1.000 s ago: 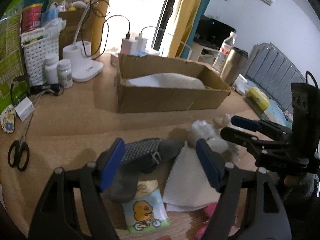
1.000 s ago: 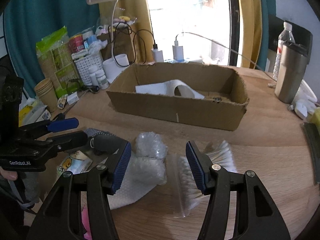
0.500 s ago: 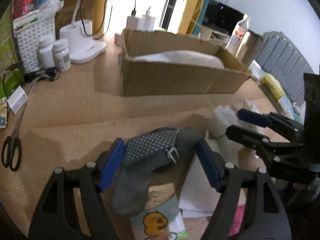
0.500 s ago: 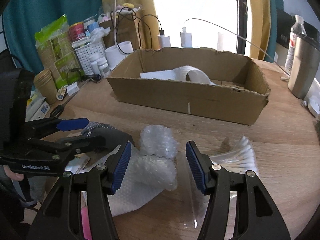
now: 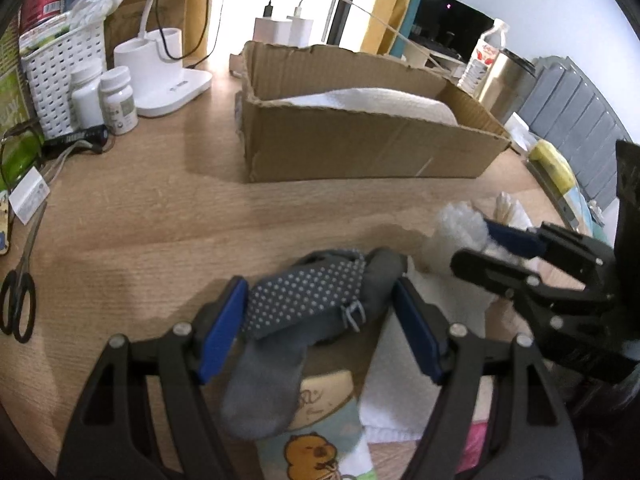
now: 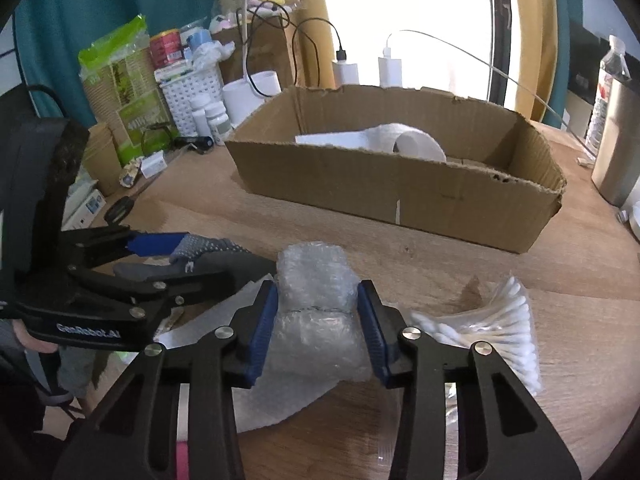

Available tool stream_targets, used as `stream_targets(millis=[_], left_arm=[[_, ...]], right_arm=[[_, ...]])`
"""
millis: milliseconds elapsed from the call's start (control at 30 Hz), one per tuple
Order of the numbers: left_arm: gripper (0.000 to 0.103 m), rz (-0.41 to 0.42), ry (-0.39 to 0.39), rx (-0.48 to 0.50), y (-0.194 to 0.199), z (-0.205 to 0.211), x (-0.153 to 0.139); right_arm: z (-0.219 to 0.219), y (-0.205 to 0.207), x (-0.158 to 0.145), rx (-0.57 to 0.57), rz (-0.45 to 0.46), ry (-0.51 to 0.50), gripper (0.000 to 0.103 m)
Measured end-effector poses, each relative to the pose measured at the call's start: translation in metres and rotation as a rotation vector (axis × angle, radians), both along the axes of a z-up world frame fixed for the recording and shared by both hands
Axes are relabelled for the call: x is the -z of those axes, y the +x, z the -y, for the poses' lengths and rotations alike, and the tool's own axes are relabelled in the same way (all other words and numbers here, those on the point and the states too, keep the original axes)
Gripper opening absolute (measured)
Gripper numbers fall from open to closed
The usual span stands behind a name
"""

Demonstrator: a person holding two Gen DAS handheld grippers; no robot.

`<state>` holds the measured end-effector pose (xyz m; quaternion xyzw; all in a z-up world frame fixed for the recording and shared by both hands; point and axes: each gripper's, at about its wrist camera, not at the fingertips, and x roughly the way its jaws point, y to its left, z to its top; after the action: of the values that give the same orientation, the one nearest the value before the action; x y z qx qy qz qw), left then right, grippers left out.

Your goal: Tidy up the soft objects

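Note:
A bundle of clear bubble wrap (image 6: 316, 280) lies on the wooden table, and my right gripper (image 6: 318, 328) is closing on it, its blue pads pressing both sides. In the left wrist view the same gripper (image 5: 480, 246) shows at the right on the wrap (image 5: 456, 220). My left gripper (image 5: 320, 332) stands open astride a grey dotted sock pair (image 5: 304, 300), seen again as a gripper (image 6: 208, 256) at the left of the right wrist view. Behind stands an open cardboard box (image 5: 360, 152) holding a white paper roll (image 6: 416, 144).
A bag of cotton swabs (image 6: 488, 324) lies right of the wrap, on a white paper towel (image 5: 400, 368). A duck-print tissue pack (image 5: 316, 440) sits under the sock. Scissors (image 5: 18, 308), pill bottles (image 5: 116, 100), a lamp base (image 5: 168, 76) and a steel tumbler (image 6: 616, 140) ring the table.
The right jaws have closed from wide apart onto the bubble wrap. Both grippers sank toward the table, and the left one now has the sock pair between its pads.

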<state>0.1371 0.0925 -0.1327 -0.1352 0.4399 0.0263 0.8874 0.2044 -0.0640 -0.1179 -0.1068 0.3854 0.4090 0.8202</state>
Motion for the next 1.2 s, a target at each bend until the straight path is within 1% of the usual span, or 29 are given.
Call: stream_targets(millis=[33, 67, 333, 933, 1200], left_arm=[[0.071, 0.001, 0.002, 0.003, 0.0, 0.0, 0.0], [0.064, 0.003, 0.0, 0.008, -0.001, 0.001, -0.001], [0.053, 0.039, -0.012, 0.026, -0.005, 0.005, -0.011], [0.052, 0.144, 0.0, 0.015, -0.01, 0.007, -0.054], [0.052, 0.189, 0.034, 0.039, -0.002, 0.02, -0.077]], right_arm=[[0.001, 0.0, -0.001, -0.001, 0.003, 0.005, 0.043], [0.002, -0.001, -0.003, 0.001, 0.008, 0.01, 0.043], [0.013, -0.001, -0.017, 0.019, 0.033, 0.058, 0.043], [0.039, 0.004, -0.045, 0.054, 0.089, 0.106, 0.043], [0.047, 0.011, -0.055, 0.064, 0.112, 0.129, 0.043]])
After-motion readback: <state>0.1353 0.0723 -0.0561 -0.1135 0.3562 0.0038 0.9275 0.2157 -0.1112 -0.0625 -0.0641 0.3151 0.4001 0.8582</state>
